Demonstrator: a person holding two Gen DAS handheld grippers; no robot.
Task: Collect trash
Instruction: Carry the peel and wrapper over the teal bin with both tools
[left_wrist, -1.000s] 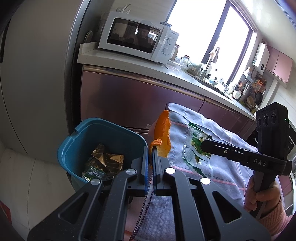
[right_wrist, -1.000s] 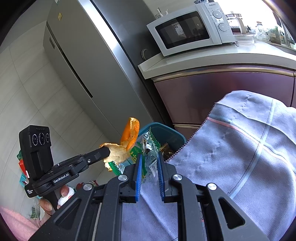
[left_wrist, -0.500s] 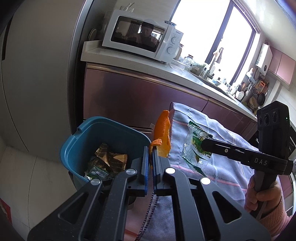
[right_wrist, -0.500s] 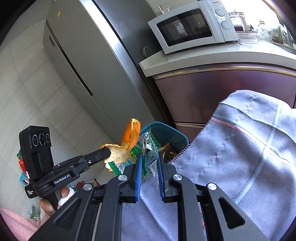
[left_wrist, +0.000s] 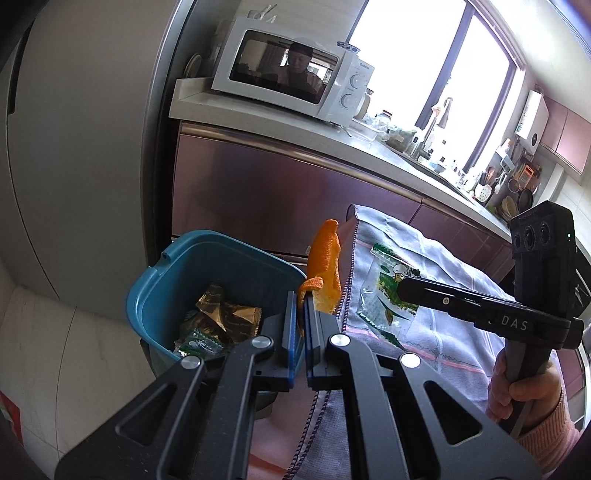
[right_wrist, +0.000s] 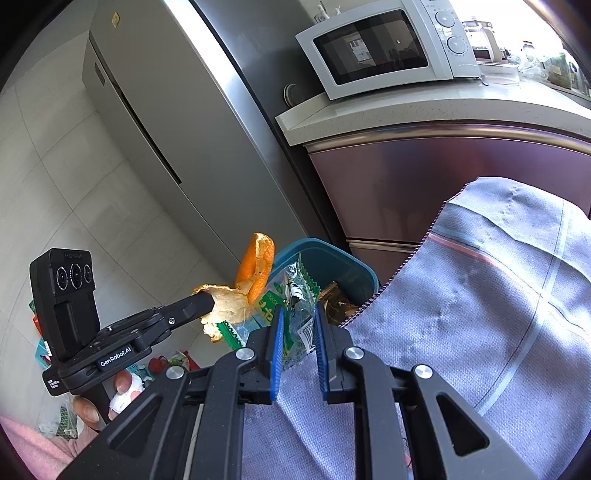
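While wrappers already lie in the blue bin (left_wrist: 221, 266), two items remain outside: orange peel (left_wrist: 325, 269) clamped in left gripper (left_wrist: 301, 317) fingers beside the rim; green wrapper (right_wrist: 291, 306) pinched by right gripper (right_wrist: 299, 332) over the cloth-covered tabletop (right_wrist: 480, 314).

**Kitchen backdrop**

A white microwave (left_wrist: 295, 79) sits on the pale counter (right_wrist: 424, 110), above maroon cabinet fronts (left_wrist: 266, 199). A steel fridge (right_wrist: 177, 122) stands beside it. A grey cloth (right_wrist: 498, 295) covers the near surface, under a bright window (left_wrist: 436, 70).

Left hand-held gripper (left_wrist: 303, 306) clamped; right hand-held gripper (right_wrist: 298, 325) narrowly parted, gripping.
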